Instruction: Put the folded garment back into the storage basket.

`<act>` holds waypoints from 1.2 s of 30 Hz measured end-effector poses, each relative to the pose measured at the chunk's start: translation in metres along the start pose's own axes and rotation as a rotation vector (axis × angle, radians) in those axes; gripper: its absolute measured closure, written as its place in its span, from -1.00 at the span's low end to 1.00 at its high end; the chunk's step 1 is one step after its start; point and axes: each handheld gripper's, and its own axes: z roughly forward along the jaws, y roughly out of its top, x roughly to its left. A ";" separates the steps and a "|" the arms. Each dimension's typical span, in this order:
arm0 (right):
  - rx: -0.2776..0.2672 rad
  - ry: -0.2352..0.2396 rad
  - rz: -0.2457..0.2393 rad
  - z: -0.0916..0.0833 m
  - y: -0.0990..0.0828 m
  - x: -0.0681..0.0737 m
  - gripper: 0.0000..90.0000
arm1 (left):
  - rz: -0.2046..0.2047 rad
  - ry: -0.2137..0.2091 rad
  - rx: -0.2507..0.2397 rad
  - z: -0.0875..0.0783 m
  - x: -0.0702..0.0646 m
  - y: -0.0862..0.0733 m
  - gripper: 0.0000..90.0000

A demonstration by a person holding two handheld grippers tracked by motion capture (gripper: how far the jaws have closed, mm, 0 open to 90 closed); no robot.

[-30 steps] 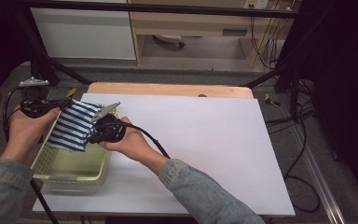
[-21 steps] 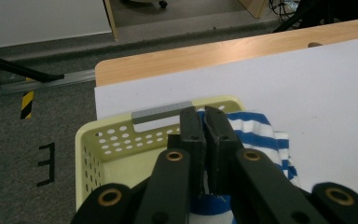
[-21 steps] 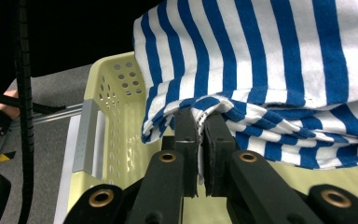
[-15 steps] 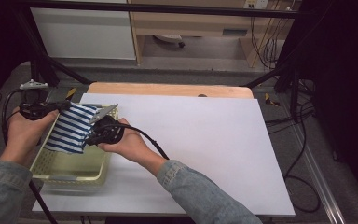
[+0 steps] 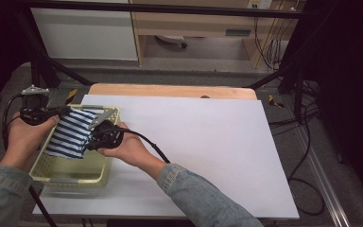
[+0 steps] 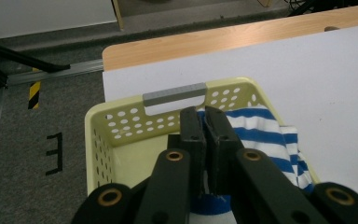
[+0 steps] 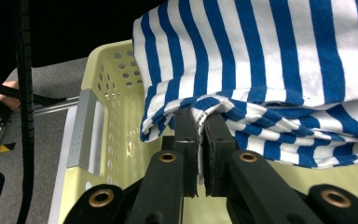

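Your left claw (image 5: pixel 64 111) and right claw (image 5: pixel 93 124) each clench the striped cloth (image 5: pixel 71 133), holding it over the basket (image 5: pixel 105 166).

One pale yellow perforated plastic basket (image 5: pixel 105 166) stands on the counter (image 5: pixel 208 142), at its left end. One blue-and-white striped folded cloth (image 5: pixel 72 134) hangs over the basket. Two black tongs are at the basket: the left tongs (image 5: pixel 61 111) at its far left corner, the right tongs (image 5: pixel 92 139) above its middle, each clamped on an edge of the cloth. The basket has two grey handle bars, one on its far rim (image 6: pixel 175 94) and one on its near rim (image 5: pixel 69 180). One white sheet covers the counter to the right of the basket. Two hands in grey-blue denim sleeves reach to the basket.
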 end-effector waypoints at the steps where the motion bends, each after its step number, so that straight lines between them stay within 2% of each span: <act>1: 0.001 0.000 -0.001 0.001 0.000 0.000 0.92 | 0.001 0.001 0.004 0.000 0.001 -0.001 0.92; 6: 0.010 -0.004 0.006 0.007 0.000 0.000 0.92 | -0.021 0.003 -0.006 0.001 0.006 -0.002 0.92; 11: 0.012 -0.006 0.009 0.009 0.003 0.000 0.92 | 0.008 0.021 0.022 0.002 0.006 -0.004 0.92; 13: 0.018 -0.007 0.009 0.011 0.003 0.000 0.92 | 0.006 0.023 0.025 0.003 0.007 -0.006 0.92; 19: 0.044 -0.016 0.014 0.021 0.001 -0.001 0.92 | -0.005 0.049 0.060 0.018 0.013 -0.015 0.92; 26: 0.084 -0.035 -0.003 0.019 0.000 -0.002 0.92 | -0.009 0.046 0.062 0.025 0.012 -0.023 0.91; 30: 0.096 -0.038 0.001 0.017 0.000 -0.001 0.91 | -0.005 0.075 0.072 0.027 0.011 -0.025 0.90; 31: 0.099 -0.038 0.008 0.017 0.000 -0.002 0.88 | -0.013 0.082 0.062 0.028 0.011 -0.026 0.87; 32: 0.098 -0.041 0.017 0.017 0.000 -0.003 0.79 | -0.022 0.089 0.041 0.029 0.010 -0.027 0.75; 34: 0.093 -0.078 0.062 0.017 0.000 -0.004 0.33 | -0.030 0.113 0.010 0.031 0.009 -0.028 0.28; 36: 0.088 -0.096 0.089 0.012 0.000 -0.005 0.08 | -0.024 0.117 -0.009 0.031 0.005 -0.028 -0.11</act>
